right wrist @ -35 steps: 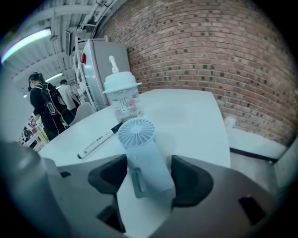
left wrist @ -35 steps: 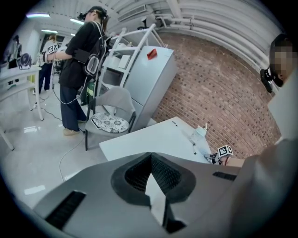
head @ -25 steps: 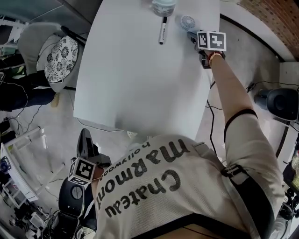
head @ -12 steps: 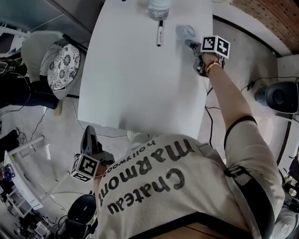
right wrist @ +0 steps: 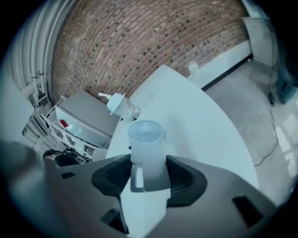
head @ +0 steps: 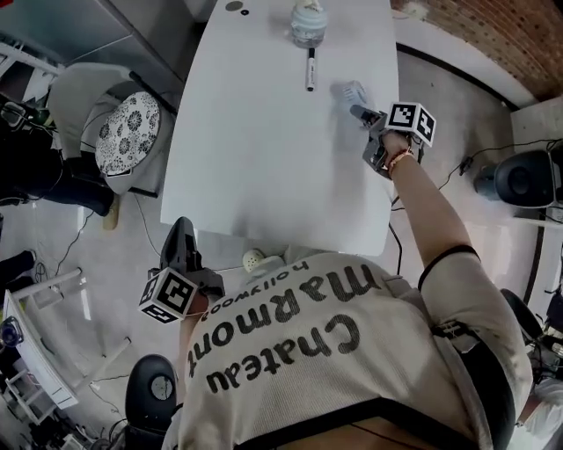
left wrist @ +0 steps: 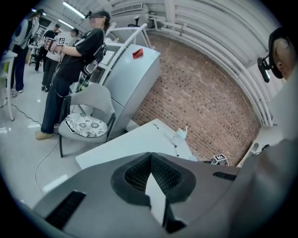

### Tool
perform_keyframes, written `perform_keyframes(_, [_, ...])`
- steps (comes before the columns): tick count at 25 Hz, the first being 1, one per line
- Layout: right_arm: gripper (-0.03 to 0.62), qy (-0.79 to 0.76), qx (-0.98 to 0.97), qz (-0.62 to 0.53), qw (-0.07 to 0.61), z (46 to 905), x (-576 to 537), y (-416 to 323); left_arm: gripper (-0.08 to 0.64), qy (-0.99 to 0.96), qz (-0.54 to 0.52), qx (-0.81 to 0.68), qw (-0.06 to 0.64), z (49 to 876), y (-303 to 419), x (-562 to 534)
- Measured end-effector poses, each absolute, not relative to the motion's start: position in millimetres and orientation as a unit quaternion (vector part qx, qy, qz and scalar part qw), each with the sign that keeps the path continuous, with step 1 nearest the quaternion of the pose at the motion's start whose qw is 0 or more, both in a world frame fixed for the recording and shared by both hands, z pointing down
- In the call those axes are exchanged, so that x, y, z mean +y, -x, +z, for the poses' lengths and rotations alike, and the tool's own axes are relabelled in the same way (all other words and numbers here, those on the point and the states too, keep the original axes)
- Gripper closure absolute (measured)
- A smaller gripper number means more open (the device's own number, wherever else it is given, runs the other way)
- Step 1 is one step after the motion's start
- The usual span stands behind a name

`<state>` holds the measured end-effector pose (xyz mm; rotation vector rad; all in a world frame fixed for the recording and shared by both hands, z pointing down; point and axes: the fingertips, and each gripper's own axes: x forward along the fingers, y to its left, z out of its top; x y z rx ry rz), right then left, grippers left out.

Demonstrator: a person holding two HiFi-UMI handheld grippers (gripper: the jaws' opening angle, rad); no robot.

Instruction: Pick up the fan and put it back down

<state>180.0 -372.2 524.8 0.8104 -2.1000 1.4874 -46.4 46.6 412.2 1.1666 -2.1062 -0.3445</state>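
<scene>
A small white hand fan (head: pixel 352 92) with a round grilled head is over the right side of the white table (head: pixel 264 158). My right gripper (head: pixel 359 112) is shut on its handle, and its jaws have just been closing on it. In the right gripper view the fan (right wrist: pixel 145 139) stands between the dark pads (right wrist: pixel 115 175) of that gripper (right wrist: pixel 148 163), head pointing away. It looks slightly raised off the tabletop. My left gripper (head: pixel 183 230) hangs below the table's near edge, beside the person's body. Its jaws (left wrist: pixel 151 160) are shut on nothing.
A black marker pen (head: pixel 310 68) and a clear bottle (head: pixel 309 22) lie at the table's far end. A grey chair with a patterned cushion (head: pixel 123 132) stands left of the table. A black round device (head: pixel 523 176) and cables sit on the floor at the right. People (left wrist: pixel 74 60) stand beyond the chair.
My right gripper has rolled and drawn back toward the person along the table's right edge, taking the fan with it away from the pen. The left gripper has barely shifted.
</scene>
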Motion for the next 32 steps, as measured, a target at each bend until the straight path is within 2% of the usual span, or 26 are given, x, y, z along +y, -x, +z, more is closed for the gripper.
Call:
perform_keyframes(15, [0.365, -0.237, -0.766, 0.572, 0.173, 486, -187, -135, 0.560, -0.528, -0.136, -0.769, 0.335, 396, 71, 82])
perform_keyframes(26, [0.367, -0.167, -0.746, 0.636, 0.109, 469, -72, -66, 0.560, -0.547, -0.123, -0.758, 0.334, 407, 99, 131])
perform_keyframes(32, [0.367, -0.125, -0.760, 0.627, 0.116, 455, -30, -39, 0.560, -0.553, -0.126, -0.752, 0.337, 412, 100, 143])
